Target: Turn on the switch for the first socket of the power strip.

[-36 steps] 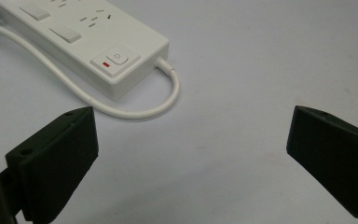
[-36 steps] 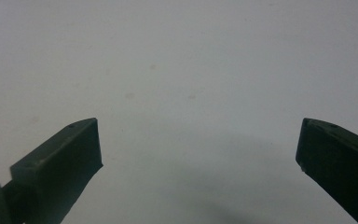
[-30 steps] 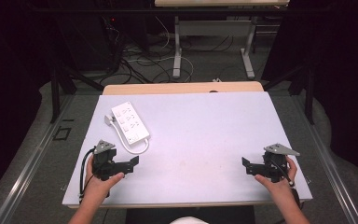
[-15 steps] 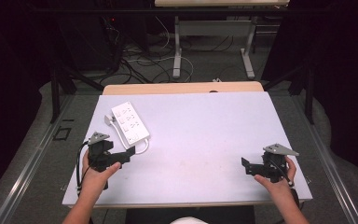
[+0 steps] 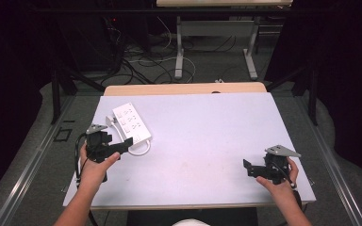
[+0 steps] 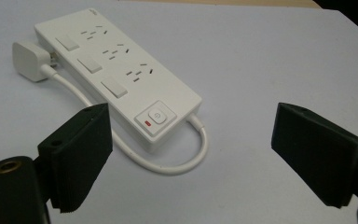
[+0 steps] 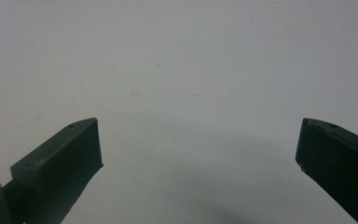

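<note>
The left gripper, its jaws apart with nothing between them and just now narrowing, hangs close before the strip, switch end nearest. Best to square up over that end. The right gripper rests agape, well off

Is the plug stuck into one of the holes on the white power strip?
No, the plug lies on the table beside the white power strip, in none of its sockets.
</note>
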A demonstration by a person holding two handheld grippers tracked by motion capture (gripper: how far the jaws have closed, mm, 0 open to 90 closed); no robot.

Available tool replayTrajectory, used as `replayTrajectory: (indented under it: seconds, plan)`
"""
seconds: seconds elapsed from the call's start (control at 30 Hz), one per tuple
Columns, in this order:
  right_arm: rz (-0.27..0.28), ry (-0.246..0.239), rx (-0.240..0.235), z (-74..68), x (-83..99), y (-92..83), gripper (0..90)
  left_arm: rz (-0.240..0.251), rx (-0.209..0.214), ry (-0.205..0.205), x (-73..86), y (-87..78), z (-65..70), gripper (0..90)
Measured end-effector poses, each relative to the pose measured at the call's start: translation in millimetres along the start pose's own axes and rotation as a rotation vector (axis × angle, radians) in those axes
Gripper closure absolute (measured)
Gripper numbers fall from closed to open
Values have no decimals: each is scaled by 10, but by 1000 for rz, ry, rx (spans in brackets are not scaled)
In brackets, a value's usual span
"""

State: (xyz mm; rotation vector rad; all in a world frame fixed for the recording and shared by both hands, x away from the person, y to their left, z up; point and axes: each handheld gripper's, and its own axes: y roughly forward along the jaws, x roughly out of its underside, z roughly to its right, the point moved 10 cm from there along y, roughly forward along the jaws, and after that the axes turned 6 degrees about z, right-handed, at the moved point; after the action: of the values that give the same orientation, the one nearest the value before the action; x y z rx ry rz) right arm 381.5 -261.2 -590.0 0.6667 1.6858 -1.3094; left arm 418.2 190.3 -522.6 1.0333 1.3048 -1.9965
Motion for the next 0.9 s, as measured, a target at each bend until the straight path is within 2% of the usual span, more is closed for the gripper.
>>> replayTrajectory:
  seconds: [0.23,0.27,0.3,0.43,0.5,0.7,0.9]
  plan:
    - [1,2,11,18,-4,-5,1,-5,-4,-11,-130,-1,-18,168]
    - [-22,-1,10,23,10,-24,1,-7,-5,-16,-160,4,-20,170]
    - [-6,4,12,22,0,-11,1,-7,-5,-16,-160,4,-20,172]
    - [-3,5,11,20,-1,-7,3,-6,-6,-14,-222,24,-25,185]
    - [-2,2,6,16,-2,-6,3,-14,-8,2,-246,29,-40,193]
    - [-2,5,5,12,-2,-1,7,-20,-18,1,-320,55,-36,232]
    - [-2,1,4,12,-1,-2,8,-12,-26,-32,-406,95,-47,269]
